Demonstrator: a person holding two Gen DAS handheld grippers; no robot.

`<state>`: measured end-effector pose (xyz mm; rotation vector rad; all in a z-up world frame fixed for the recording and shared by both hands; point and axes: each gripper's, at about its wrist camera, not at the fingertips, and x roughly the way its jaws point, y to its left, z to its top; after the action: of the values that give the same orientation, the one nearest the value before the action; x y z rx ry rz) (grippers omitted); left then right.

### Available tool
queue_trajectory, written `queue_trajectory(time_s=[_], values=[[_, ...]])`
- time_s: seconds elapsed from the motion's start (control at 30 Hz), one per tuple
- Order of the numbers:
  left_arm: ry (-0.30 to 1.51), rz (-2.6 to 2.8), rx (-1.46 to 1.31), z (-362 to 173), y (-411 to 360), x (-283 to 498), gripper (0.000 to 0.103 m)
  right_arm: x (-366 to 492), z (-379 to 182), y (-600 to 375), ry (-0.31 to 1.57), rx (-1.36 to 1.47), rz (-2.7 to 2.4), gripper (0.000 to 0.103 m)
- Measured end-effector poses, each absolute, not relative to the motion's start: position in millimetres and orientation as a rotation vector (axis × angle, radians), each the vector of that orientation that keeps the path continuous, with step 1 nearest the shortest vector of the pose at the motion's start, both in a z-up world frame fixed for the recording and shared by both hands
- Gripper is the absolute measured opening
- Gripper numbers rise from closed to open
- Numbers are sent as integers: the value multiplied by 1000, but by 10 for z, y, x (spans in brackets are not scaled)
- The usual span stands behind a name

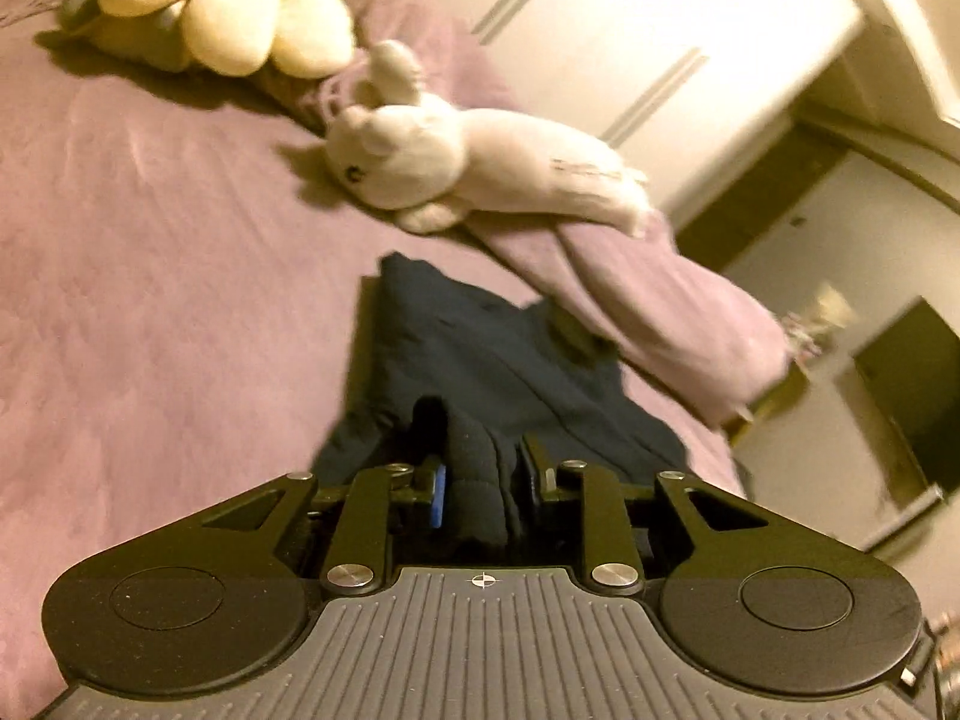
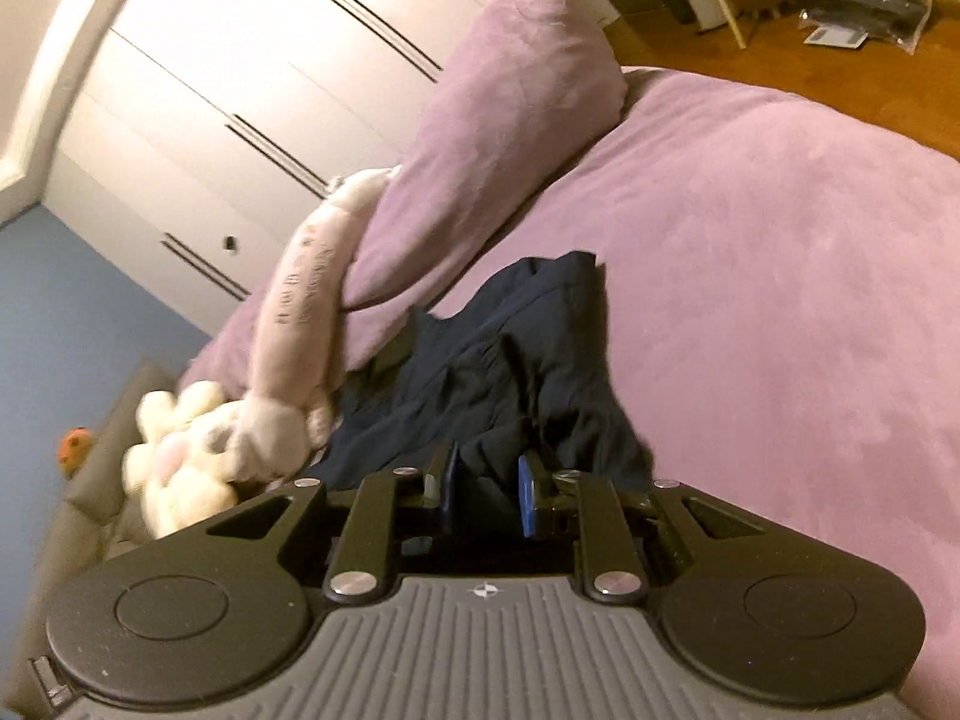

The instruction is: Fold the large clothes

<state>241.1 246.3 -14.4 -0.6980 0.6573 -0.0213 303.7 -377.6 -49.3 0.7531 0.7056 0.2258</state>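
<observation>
Both grippers, left (image 1: 480, 480) and right (image 2: 486, 480), clamped on dark navy cloth garment (image 1: 480, 348), near me on purple bed cover (image 1: 150, 300). I'd lift evenly, keep edge taut, clear long white plush rabbit (image 1: 480, 162).

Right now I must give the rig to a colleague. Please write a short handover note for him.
Left gripper: shut on the dark navy garment.
Right gripper: shut on the same garment, which hangs bunched from both grips over the purple bed cover.
White plush rabbit lies on the pillow just behind the garment.
Done: both grips taken. Left: lay it flat and fold; no neat fold is visible yet.
</observation>
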Motion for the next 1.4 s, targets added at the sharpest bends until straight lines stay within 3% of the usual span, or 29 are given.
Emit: queue_trajectory(time_s=[0.23,0.37,0.43,0.47,0.5,0.57,0.63,0.7,0.9,0.93,1.0,1.07,1.13,1.17,1.2,1.27,1.4], values=[[743,63,-666,-439,2435,3125,27,3633,-711,-3526,770,677,158,20],[763,100,-720,-607,2514,3292,37,3730,-769,-3522,776,684,164,26],[724,142,-759,-627,2614,3275,46,3688,-747,-3597,733,726,185,33],[686,157,-782,-619,2690,3227,57,3646,-727,-3654,705,744,195,41],[657,165,-801,-604,2756,3186,63,3580,-699,-3704,667,746,197,57],[624,145,-823,-604,2882,3115,66,3416,-628,-3755,575,663,156,71],[626,86,-807,-642,2966,3035,69,3340,-603,-3774,556,566,135,72],[642,55,-767,-695,2966,2984,79,3351,-651,-3761,594,518,166,72],[753,-27,-647,-927,2708,3186,79,3586,-922,-3492,731,399,183,72],[757,-39,-631,-935,2657,3243,79,3621,-964,-3458,746,401,186,70],[767,-53,-594,-927,2559,3348,79,3653,-1025,-3419,764,397,184,47],[789,-56,-536,-911,2468,3452,77,3631,-1013,-3370,752,382,196,35],[802,-32,-478,-885,2386,3507,62,3563,-954,-3284,727,316,191,12],[808,-20,-465,-879,2362,3513,43,3543,-917,-3237,721,275,178,10],[819,-5,-456,-865,2342,3516,31,3514,-876,-3201,713,245,172,10],[815,-16,-456,-808,2329,3468,21,3430,-730,-3173,675,215,185,9],[723,-56,-392,-449,2300,3316,18,3333,-360,-3181,565,230,216,9]])
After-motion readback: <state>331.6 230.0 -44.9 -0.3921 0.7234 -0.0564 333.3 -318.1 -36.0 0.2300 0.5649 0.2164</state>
